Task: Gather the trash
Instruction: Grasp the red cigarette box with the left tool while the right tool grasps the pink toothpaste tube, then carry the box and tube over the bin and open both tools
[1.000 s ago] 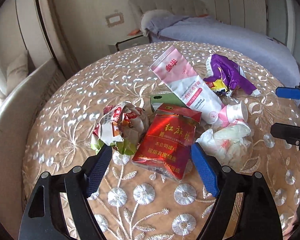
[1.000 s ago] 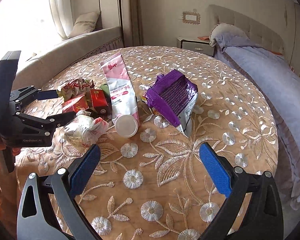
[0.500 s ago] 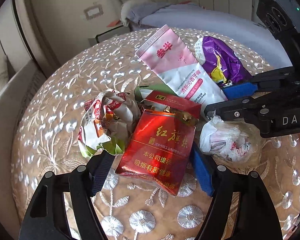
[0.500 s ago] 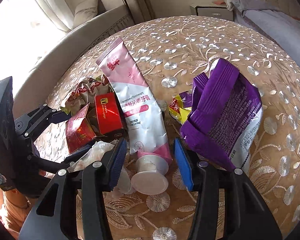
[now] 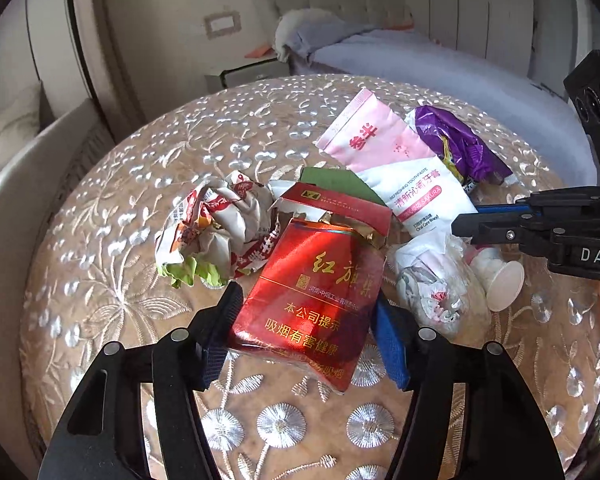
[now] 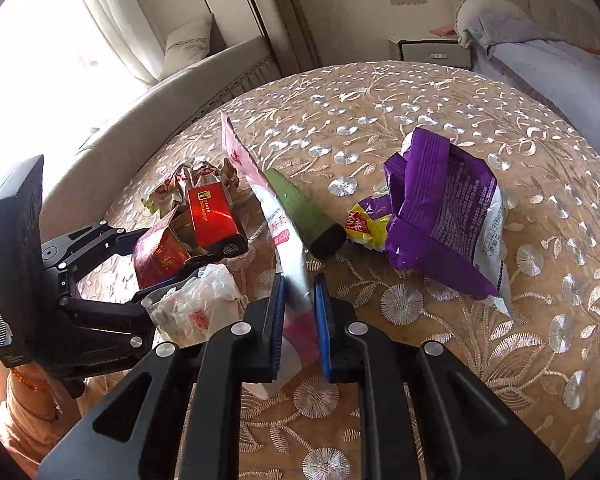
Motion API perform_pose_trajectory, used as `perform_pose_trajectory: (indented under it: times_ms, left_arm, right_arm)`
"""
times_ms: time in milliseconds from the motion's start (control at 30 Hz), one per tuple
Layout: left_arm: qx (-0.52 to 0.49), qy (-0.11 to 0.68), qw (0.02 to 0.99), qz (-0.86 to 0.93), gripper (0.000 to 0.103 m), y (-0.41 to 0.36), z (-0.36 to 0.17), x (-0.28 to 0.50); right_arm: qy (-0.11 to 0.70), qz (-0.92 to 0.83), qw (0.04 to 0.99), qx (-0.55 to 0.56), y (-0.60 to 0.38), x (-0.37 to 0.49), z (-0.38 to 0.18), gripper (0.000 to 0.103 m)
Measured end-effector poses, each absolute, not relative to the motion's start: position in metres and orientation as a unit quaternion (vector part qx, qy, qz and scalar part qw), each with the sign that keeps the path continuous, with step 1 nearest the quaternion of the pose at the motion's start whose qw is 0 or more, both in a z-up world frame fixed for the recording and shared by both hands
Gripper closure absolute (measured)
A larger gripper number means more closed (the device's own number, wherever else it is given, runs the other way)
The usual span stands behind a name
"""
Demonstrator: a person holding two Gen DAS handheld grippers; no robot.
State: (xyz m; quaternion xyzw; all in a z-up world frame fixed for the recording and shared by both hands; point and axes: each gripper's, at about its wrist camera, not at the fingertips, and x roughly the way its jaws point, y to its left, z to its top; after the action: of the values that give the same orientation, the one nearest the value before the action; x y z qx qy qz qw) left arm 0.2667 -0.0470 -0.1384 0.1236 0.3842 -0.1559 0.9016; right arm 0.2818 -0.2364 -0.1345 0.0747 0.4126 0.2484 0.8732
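Note:
Trash lies on a round embroidered table point(image 5: 112, 264). My left gripper point(image 5: 308, 320) is shut on a red cigarette pack point(image 5: 316, 296), its blue pads against both sides; it also shows in the right wrist view point(image 6: 160, 256). My right gripper point(image 6: 300, 316) is shut on a pink and white toothpaste tube point(image 6: 280, 224) near its cap end and holds it on edge; the tube point(image 5: 404, 176) and its white cap point(image 5: 504, 284) show in the left wrist view. A crumpled wrapper point(image 5: 216, 236), a white tissue wad point(image 5: 432, 280) and a purple snack bag point(image 6: 444, 208) lie nearby.
A second red box point(image 6: 212, 212) and a green tube point(image 6: 304, 208) lie in the pile. A sofa point(image 6: 204, 64) curves behind the table. A bed point(image 5: 420, 64) and a nightstand point(image 6: 432, 50) stand beyond it.
My left gripper has closed on the red cigarette pack. My right gripper has closed on the toothpaste tube and turned it up on edge.

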Motion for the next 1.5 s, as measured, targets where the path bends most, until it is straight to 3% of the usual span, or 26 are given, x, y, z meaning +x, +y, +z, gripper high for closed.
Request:
perform_pose_trajectory:
  times_ms: [167, 700, 1100, 1500]
  left_arm:
    - [0.096, 0.379, 0.909, -0.144, 0.042, -0.034, -0.128, 0.256]
    - [0.076, 0.310, 0.931, -0.175, 0.042, -0.075, -0.074, 0.175]
    - [0.112, 0.311, 0.896, -0.297, 0.042, -0.189, -0.089, 0.123]
    - [0.195, 0.321, 0.844, -0.383, 0.042, -0.323, -0.136, 0.082]
  right_arm:
    - [0.383, 0.262, 0.878, 0.119, -0.251, 0.265, -0.120, 0.099]
    - [0.279, 0.207, 0.934, 0.078, -0.292, 0.171, -0.063, 0.099]
    - [0.273, 0.105, 0.950, 0.108, -0.387, 0.087, -0.071, 0.099]
    - [0.302, -0.024, 0.939, 0.165, -0.493, 0.010, -0.117, 0.099]
